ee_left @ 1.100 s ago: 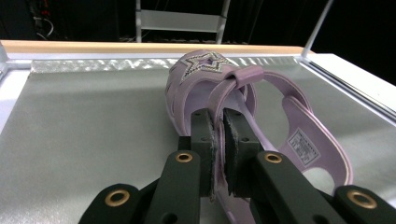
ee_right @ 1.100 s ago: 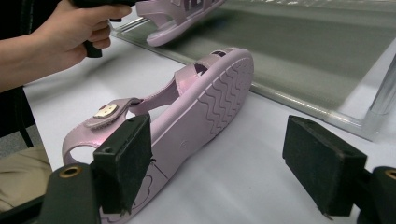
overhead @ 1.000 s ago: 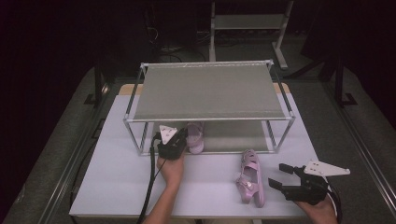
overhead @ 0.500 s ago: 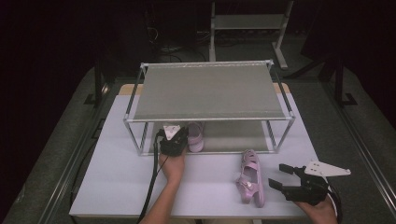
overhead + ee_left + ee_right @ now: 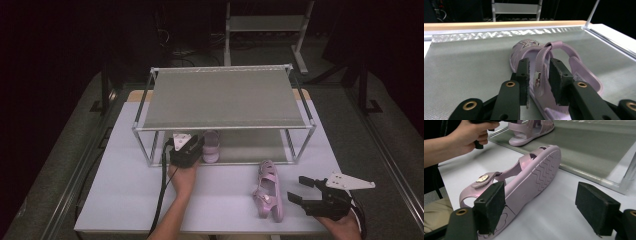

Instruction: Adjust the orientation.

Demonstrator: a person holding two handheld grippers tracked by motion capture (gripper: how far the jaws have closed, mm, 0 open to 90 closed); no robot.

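Note:
A lilac sandal (image 5: 584, 75) lies flat on the lower mesh shelf (image 5: 469, 65) of a metal rack (image 5: 222, 97). My left gripper (image 5: 539, 75) reaches under the rack's front edge. Its jaws have just been opening and now stand a little apart on either side of the sandal's ankle strap (image 5: 541, 60), with the pads off it. In the high view this gripper (image 5: 196, 148) sits next to the sandal (image 5: 211, 146). A second lilac sandal (image 5: 267, 192) lies on its side on the white table, sole towards my right gripper (image 5: 298, 190), which is wide open beside it (image 5: 543, 206).
The rack's top mesh shelf overhangs the lower one, with thin posts (image 5: 150, 150) at the front corners. The person's left hand (image 5: 471, 132) is beyond the second sandal (image 5: 534, 175). The white table (image 5: 125, 185) ends close behind both hands. A second rack (image 5: 265, 22) stands far back.

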